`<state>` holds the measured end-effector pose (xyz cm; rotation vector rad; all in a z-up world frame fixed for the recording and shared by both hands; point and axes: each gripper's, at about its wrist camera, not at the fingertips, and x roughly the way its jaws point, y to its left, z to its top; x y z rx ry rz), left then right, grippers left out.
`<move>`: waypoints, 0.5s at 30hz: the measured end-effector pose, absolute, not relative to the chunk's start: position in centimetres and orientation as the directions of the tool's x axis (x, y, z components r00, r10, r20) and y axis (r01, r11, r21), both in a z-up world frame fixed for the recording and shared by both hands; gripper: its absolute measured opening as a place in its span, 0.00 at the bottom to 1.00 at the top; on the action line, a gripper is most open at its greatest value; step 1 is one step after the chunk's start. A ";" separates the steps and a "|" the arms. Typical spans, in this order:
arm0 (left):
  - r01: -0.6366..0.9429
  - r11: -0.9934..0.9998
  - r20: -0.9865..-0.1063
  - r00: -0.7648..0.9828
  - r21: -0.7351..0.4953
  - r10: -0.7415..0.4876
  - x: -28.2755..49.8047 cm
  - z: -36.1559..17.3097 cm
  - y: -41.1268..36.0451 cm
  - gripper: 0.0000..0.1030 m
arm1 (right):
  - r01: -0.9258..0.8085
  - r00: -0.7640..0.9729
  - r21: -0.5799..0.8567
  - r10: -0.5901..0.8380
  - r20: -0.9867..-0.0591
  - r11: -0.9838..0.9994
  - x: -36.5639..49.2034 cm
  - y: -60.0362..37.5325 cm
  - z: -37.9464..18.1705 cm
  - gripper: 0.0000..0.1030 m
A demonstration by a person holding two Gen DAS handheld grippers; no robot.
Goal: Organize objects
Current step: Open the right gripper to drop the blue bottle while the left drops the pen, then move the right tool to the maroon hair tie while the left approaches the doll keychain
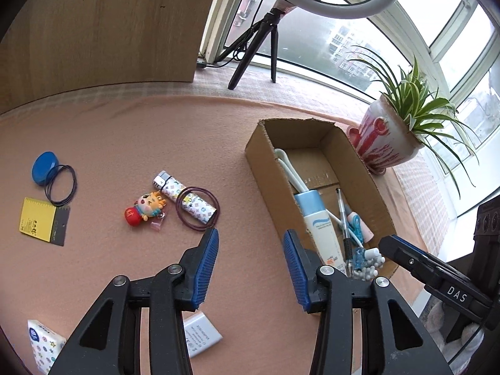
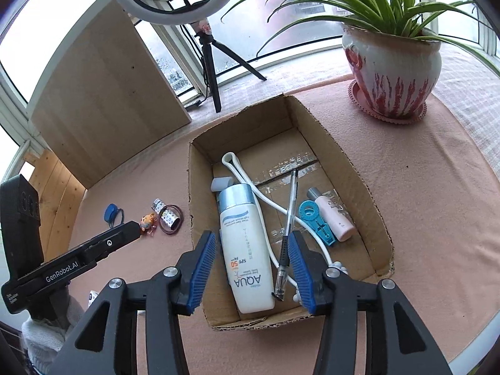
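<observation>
A cardboard box (image 1: 368,181) (image 2: 353,162) holds a white sunscreen bottle (image 2: 247,247), a pen (image 2: 286,237), a white cable (image 2: 250,181), a teal clip (image 2: 318,222) and a pink tube (image 2: 334,215). My left gripper (image 1: 250,247) is open and empty over the cloth left of the box. My right gripper (image 2: 251,250) is open and empty above the box's near end. On the cloth lie a patterned lighter (image 1: 184,197) inside a brown hair tie (image 1: 212,215), a cartoon keychain (image 1: 145,207), a blue lid (image 1: 45,167), black hair ties (image 1: 62,184), a yellow card (image 1: 37,220).
A potted plant (image 2: 393,72) stands right of the box. A ring light tripod (image 1: 253,50) stands by the window. A wooden panel (image 1: 103,25) rises at the back left. A tissue pack (image 1: 43,347) and a white adapter (image 1: 200,334) lie near the front edge.
</observation>
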<state>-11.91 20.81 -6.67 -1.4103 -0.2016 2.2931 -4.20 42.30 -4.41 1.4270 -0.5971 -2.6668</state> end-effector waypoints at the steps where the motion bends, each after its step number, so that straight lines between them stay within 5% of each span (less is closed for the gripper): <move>1: -0.275 -0.900 -0.819 -0.384 -0.339 0.426 -12.1 -7.0 20.0 0.45 | -0.116 -0.565 0.369 -0.244 -0.788 -0.922 -4.4 41.8 -4.4 0.43; 15: -0.223 -0.942 -0.870 -0.375 -0.252 0.322 -14.7 -11.2 14.9 0.44 | 0.071 -0.474 0.393 -0.378 -0.795 -0.917 -9.9 32.2 -3.7 0.43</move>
